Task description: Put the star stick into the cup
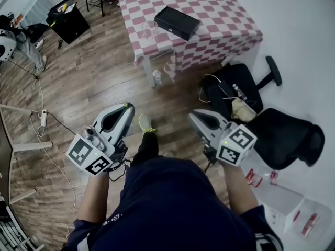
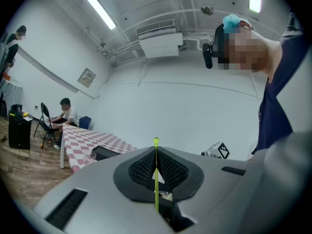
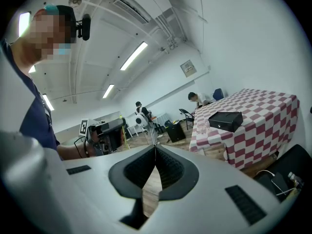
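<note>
Between the shut jaws of the left gripper a thin green stick was clamped upright, its tip poking just past them. Nothing was held by the right gripper, its jaws pressed together. Well ahead of both, a clear cup was seen on a checked table.

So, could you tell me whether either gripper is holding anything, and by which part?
The left gripper holds the stick by its shaft, jaws shut along it, only its green tip poking past them. The right gripper is shut and empty.
</note>
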